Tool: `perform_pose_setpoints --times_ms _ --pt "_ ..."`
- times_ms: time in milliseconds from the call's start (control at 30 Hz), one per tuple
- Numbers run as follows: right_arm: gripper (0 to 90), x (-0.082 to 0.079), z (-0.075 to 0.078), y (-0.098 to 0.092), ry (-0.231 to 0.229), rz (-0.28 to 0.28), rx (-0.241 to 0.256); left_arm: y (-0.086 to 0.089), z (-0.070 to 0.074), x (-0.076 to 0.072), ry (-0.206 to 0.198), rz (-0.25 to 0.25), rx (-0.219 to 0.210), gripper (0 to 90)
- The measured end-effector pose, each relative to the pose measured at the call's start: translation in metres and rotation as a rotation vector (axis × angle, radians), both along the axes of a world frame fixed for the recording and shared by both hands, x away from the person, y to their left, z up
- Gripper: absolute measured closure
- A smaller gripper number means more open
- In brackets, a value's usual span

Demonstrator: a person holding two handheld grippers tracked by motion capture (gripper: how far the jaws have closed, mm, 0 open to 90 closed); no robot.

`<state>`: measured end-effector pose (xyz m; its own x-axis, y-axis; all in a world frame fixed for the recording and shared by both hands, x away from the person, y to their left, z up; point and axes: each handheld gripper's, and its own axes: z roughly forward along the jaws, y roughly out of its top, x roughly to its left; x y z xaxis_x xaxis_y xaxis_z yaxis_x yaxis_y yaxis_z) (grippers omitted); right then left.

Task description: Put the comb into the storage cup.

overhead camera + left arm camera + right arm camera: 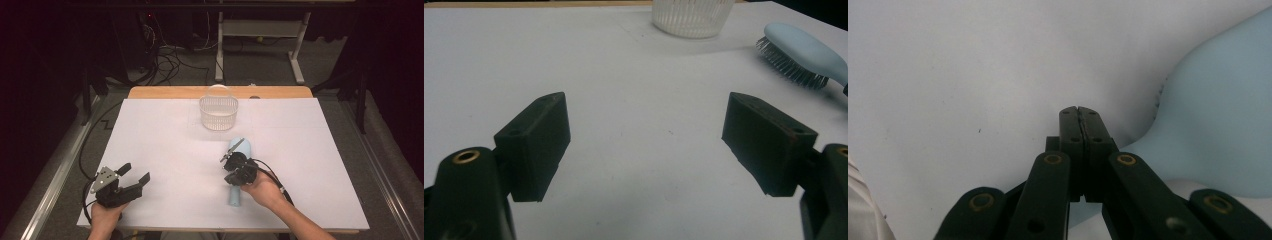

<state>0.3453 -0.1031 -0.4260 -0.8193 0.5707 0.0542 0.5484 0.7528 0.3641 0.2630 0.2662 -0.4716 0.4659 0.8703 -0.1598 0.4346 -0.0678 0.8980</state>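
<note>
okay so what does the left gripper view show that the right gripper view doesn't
The left gripper view alone has the white slotted basket at the far edge, the hairbrush's bristles pointing down at the table, and the left gripper with its jaws wide apart over bare surface.

The right gripper view alone has the right gripper, jaws pressed together with nothing between them, just above the brush.

Both share the light blue hairbrush and the white table cover.

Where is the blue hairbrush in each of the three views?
High view: the brush lies right of centre, partly under the right gripper.
Left gripper view: upper right, bristles down, right of the basket.
Right gripper view: right side, beside the shut jaws; handle and head show.
Shared landmark: the white table sheet; the basket also shows in the high view.
</note>
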Motion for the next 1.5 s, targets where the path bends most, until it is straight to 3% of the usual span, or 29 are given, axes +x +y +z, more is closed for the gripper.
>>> perform_pose_setpoints --times_ms 1233,1500 --pt "90.0 -0.007 0.001 -0.033 -0.001 -0.047 -0.002 -0.001 0.0 0.0 0.001 0.002 0.002 18.8" --pt "90.0 -0.007 0.001 -0.043 -0.01 -0.077 -0.013 -0.001 0.0 0.0 0.003 0.002 0.003 18.8"
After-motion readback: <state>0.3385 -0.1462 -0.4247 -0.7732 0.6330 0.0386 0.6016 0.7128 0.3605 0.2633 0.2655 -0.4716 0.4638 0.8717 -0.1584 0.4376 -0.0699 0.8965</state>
